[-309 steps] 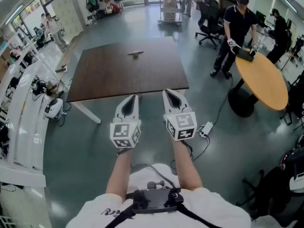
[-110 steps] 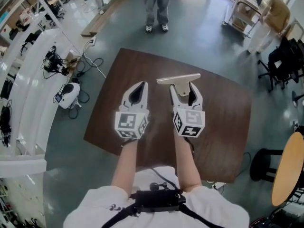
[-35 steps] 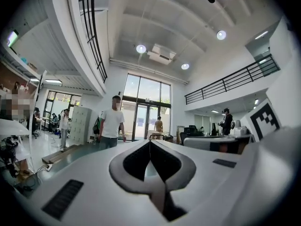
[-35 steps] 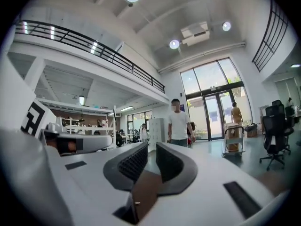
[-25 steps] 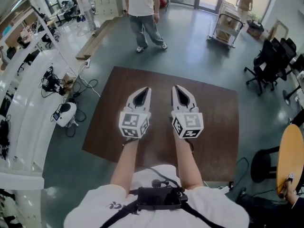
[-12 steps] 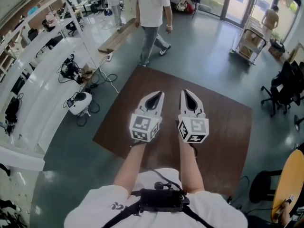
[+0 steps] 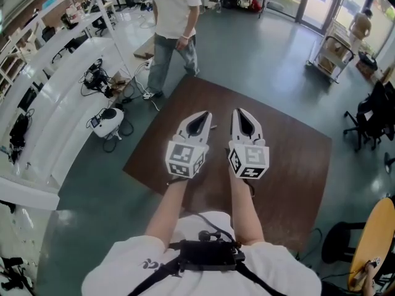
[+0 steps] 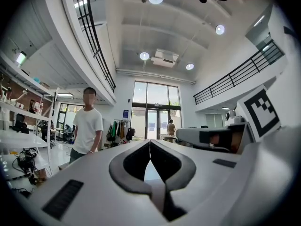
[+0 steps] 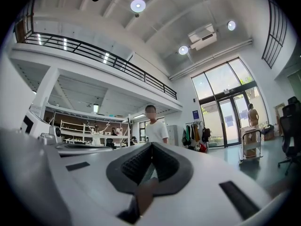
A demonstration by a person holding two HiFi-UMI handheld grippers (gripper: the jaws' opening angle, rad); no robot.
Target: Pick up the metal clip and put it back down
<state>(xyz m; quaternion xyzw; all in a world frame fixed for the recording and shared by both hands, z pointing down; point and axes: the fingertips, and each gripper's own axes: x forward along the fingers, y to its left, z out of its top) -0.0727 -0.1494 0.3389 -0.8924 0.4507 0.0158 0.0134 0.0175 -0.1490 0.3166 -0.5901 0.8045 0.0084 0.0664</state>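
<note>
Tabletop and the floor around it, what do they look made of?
Tabletop: even dark brown, matte, likely wood veneer or laminate; no glare shows. Floor: grey-green, smooth, slightly glossy, probably coated concrete or vinyl; pale light reflections lie across it.

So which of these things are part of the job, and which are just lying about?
Job: left gripper, right gripper (both shut, empty), brown table; metal clip not clearly visible.
Lying about: white device with cables, wheeled cart, office chairs, round wooden table.

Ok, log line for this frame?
left tongs: shut, empty | right tongs: shut, empty | both held above brown table | metal clip: not clearly in view
</note>
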